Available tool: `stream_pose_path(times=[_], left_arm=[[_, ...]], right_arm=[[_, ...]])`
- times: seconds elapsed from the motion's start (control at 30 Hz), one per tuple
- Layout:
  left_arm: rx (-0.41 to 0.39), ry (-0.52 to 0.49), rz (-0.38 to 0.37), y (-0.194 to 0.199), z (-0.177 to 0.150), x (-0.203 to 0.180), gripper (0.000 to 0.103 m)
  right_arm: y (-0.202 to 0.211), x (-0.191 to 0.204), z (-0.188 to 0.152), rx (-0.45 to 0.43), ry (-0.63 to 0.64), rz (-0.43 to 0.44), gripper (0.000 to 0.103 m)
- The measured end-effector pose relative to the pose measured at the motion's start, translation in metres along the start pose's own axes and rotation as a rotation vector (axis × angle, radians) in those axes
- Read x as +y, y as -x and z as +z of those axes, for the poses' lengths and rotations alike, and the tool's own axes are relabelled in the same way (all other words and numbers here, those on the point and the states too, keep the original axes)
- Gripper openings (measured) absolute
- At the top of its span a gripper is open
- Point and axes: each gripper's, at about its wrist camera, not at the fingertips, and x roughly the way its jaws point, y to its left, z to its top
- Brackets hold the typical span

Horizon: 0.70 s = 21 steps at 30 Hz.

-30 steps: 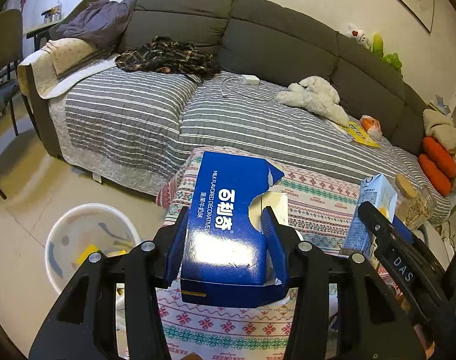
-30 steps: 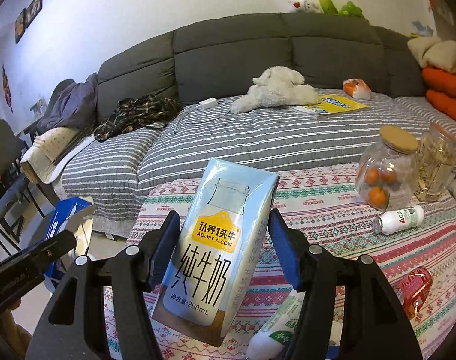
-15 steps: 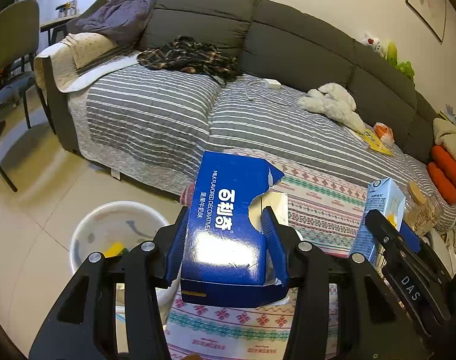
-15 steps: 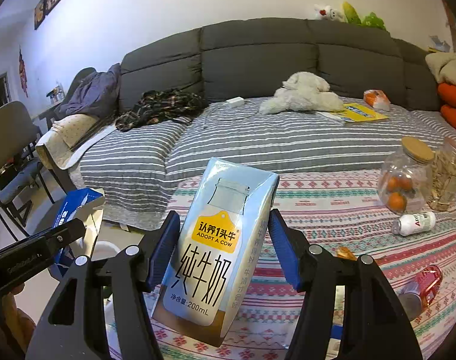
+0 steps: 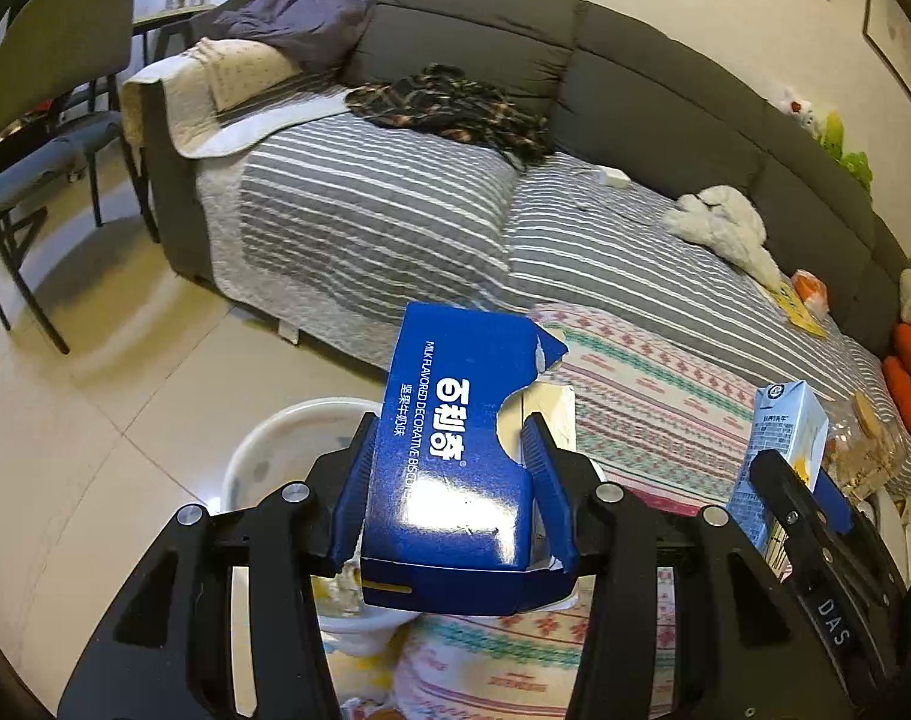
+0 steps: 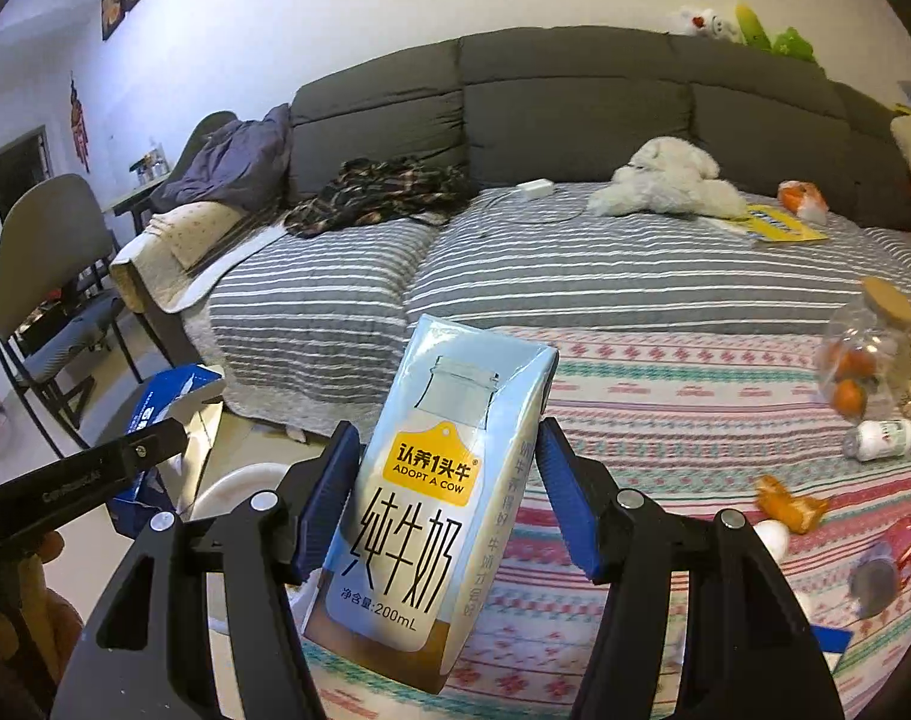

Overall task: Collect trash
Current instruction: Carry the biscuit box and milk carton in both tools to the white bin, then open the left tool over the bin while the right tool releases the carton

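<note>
My left gripper (image 5: 449, 480) is shut on a torn blue biscuit box (image 5: 455, 456) and holds it above the near rim of a white waste bin (image 5: 287, 438) on the floor. My right gripper (image 6: 449, 492) is shut on a pale blue 200 mL milk carton (image 6: 437, 492), held over the table's left end. The carton also shows in the left wrist view (image 5: 782, 450), and the blue box in the right wrist view (image 6: 161, 402). The bin's rim (image 6: 245, 480) shows behind the right gripper's left finger.
A table with a patterned cloth (image 6: 695, 408) carries a glass jar of oranges (image 6: 857, 366), a small white bottle (image 6: 881, 438), orange peel (image 6: 791, 507) and a red can (image 6: 887, 564). A grey sofa (image 5: 575, 90) stands behind. A chair (image 5: 41, 90) is at left.
Both grippers have moved left with their loads, away from the table's middle and toward the bin. The bin now lies more directly under the blue box.
</note>
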Motion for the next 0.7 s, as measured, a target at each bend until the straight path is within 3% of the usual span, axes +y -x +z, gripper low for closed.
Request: stream_pose_path(times=[0.37,0.47,0.53,0.7], left_arm=[[0.033,0.099,0.047,-0.005,0.01,0.057,0.046],[0.056,0.116,0.065,-0.012,0.012,0.065,0.05],[0.072,0.148,0.074,-0.014,0.014,0.075,0.058],[0.038,0.183,0.078,-0.001,0.02,0.091,0.06]], right_arm=[[-0.024,0.056,-0.006,0.032,0.008,0.067,0.06],[-0.031,0.068,-0.007,0.04,0.012,0.079,0.06],[-0.036,0.074,-0.007,0.048,0.014,0.085,0.06],[-0.047,0.085,-0.008,0.065,0.019,0.095,0.06]])
